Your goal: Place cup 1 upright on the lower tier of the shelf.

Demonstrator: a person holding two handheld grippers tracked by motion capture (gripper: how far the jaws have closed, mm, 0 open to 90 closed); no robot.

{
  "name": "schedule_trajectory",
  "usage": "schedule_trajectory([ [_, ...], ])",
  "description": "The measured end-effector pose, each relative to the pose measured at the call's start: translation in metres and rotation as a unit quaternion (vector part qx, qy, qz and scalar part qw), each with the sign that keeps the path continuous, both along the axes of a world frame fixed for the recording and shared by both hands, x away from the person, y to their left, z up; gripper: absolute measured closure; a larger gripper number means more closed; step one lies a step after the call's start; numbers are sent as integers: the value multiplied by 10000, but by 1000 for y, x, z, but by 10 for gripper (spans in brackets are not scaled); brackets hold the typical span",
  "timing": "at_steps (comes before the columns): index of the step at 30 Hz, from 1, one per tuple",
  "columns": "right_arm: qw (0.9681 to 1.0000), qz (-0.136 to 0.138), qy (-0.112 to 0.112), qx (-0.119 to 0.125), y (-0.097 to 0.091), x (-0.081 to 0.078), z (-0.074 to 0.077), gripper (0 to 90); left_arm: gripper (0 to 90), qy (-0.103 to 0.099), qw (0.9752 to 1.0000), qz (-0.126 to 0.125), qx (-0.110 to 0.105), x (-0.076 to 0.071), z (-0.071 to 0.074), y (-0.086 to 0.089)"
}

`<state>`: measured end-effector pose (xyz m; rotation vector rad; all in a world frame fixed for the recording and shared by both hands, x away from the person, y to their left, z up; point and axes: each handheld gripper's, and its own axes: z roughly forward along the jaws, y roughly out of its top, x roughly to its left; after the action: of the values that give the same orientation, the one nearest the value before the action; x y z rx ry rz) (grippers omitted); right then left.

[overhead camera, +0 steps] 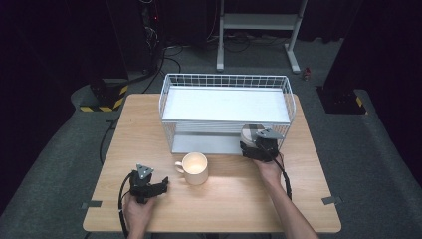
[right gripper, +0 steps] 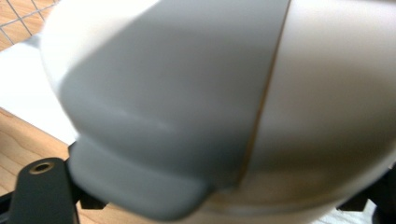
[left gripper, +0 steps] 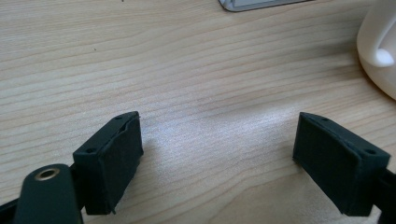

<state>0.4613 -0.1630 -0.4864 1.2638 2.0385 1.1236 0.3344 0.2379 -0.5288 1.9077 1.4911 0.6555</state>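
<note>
A grey and cream cup [overhead camera: 252, 132] sits at the right end of the lower shelf of a white wire rack [overhead camera: 226, 78]. My right gripper [overhead camera: 250, 143] reaches in around it from the front. In the right gripper view the cup [right gripper: 187, 107] stands between the jaws and hides the pads, so contact is unclear. A cream mug [overhead camera: 195, 168] stands on the wooden table [overhead camera: 224, 199] in front of the rack, handle to the left. My left gripper [overhead camera: 164, 183] rests low near the front left, open and holding nothing [left gripper: 217, 158], with the mug [left gripper: 380, 51] just beyond its right jaw.
The rack has a white upper shelf [overhead camera: 226, 103] and takes up the back half of the table. Bare wood lies in front of the mug. Grey floor, a metal stand [overhead camera: 259, 22] and cables lie beyond the table's far edge.
</note>
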Motion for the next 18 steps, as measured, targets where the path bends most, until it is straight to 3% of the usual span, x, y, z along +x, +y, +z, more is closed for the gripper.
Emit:
schedule_trajectory([
  [9,9999,66,56,-88,-3,-3,1,143,160,6,10000,-1,-6,0,0,0],
  [14,9998,-16,177,69,-7,-10,-4,155,160,3,10000,-2,-9,0,0,0],
  [18,9999,12,119,-50,-8,-19,-6,204,160,3,10000,-3,-10,0,0,0],
])
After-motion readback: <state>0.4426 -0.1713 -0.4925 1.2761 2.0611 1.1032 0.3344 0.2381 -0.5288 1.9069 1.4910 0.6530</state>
